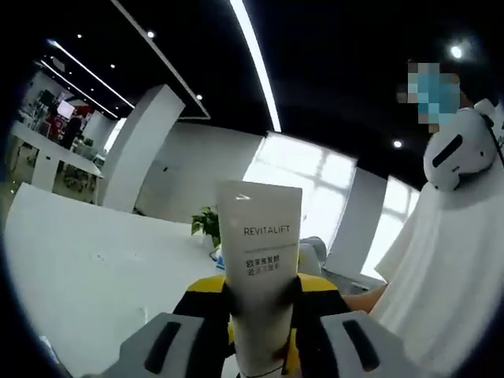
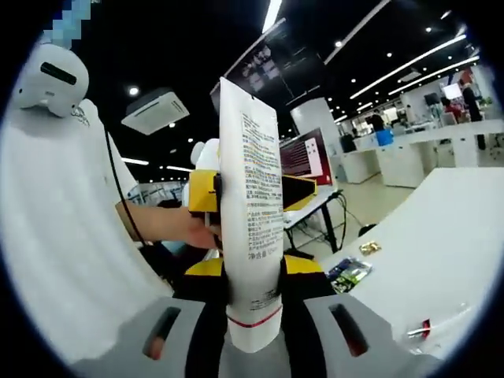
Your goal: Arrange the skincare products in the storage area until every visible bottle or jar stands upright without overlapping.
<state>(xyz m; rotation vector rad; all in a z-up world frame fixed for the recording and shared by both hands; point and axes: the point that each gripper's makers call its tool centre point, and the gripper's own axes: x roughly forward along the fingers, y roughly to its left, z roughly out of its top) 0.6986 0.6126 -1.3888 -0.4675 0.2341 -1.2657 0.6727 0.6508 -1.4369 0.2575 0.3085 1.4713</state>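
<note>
White and printed, the Revitalift tube (image 1: 258,268) stands between the jaws of the left gripper (image 1: 260,331), which clamp it low on the body; the right gripper (image 2: 253,315) pinches the tube (image 2: 252,228) from the opposite side. Both hold it above the white table (image 1: 87,268). Best to free one grip first, then lower it vertically, so it lands standing without tipping.

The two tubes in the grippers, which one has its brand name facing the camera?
The left gripper holds that white tube: REVITALIFT shows in large letters. The right gripper holds a tube showing only fine print.
</note>
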